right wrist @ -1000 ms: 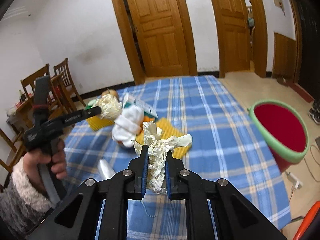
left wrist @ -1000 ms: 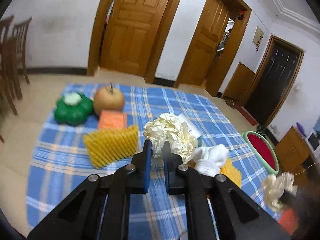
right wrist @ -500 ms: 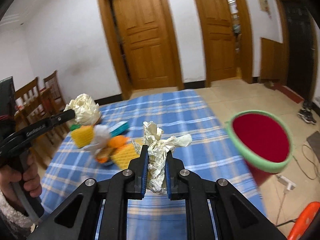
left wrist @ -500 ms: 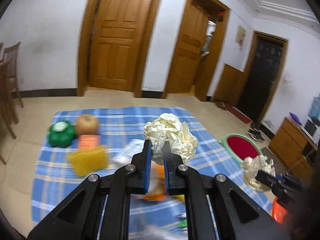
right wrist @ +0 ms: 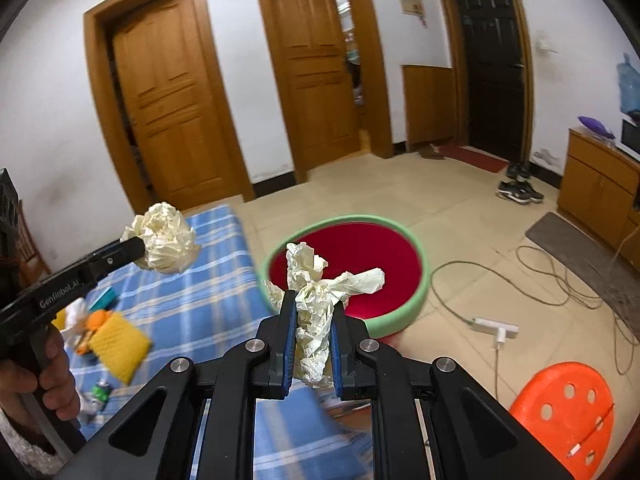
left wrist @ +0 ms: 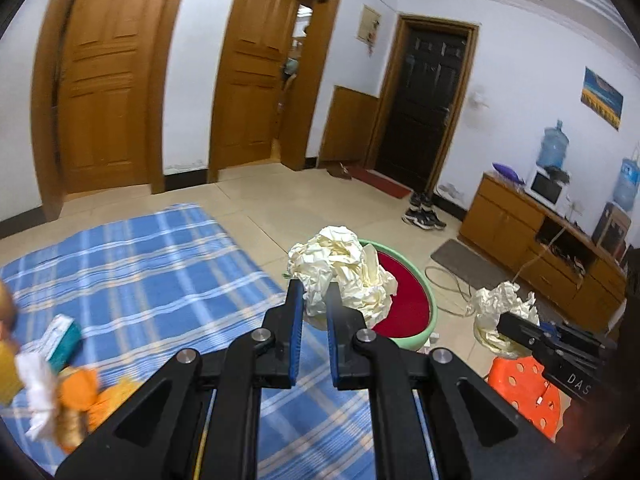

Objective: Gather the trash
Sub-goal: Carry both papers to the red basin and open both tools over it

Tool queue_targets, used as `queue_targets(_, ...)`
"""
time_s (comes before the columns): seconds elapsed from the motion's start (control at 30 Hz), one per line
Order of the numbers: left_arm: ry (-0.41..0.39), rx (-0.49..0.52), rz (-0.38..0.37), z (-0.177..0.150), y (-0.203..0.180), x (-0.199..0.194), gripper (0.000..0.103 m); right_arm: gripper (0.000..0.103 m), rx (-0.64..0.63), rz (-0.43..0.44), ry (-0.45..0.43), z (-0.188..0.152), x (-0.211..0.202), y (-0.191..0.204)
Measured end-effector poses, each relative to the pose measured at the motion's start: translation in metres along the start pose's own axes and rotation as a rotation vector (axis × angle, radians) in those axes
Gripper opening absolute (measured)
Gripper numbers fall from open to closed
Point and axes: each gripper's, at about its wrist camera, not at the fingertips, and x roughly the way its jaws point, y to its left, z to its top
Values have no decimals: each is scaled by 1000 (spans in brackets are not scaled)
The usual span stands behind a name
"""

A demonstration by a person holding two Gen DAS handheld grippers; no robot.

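Observation:
My left gripper (left wrist: pixel 314 298) is shut on a crumpled cream paper ball (left wrist: pixel 344 268) and holds it in the air before a bin with a green rim and red inside (left wrist: pixel 408 300). That ball also shows in the right wrist view (right wrist: pixel 166 238). My right gripper (right wrist: pixel 313 308) is shut on a long crumpled paper wad (right wrist: pixel 320 292) in front of the bin (right wrist: pixel 360 256). The right gripper with its wad also shows in the left wrist view (left wrist: pixel 500 312), to the right of the bin.
The blue plaid tablecloth (left wrist: pixel 132 272) carries a yellow sponge (right wrist: pixel 116 344), a teal box (left wrist: pixel 62 336), white cloth and orange items at its left. An orange stool (right wrist: pixel 564 404), cables and a power strip (right wrist: pixel 496 326) lie on the floor right of the bin.
Both grippers have swung right, from over the table's clutter to the bin, each still holding its paper. The bin now sits close behind both wads.

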Motion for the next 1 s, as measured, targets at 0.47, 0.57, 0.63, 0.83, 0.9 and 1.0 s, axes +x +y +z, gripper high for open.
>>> queue_targets(0.47,158,38,8,14,-34,122,12,18,21,-26,35,34,105,-43)
queue_targets(0.57,232,42,32,13,-31,148,37,32,17,-15,71,41,122,-46)
queue_targets(0.63,225,26,37,13,-28,149,55,45,13,-31,68,45,128,-46)
queue_targets(0.83,214,32,68,12,-24,140,57,48,3,-22,61,48,132,-45)
queue_targets(0.9,212,21,71,12,-23,136,57,48,-4,-23,63,49,132,-43)
queue_targets(1.0,202,7,65,12,-21,126,57,48,-3,-11,61,48,125,-39)
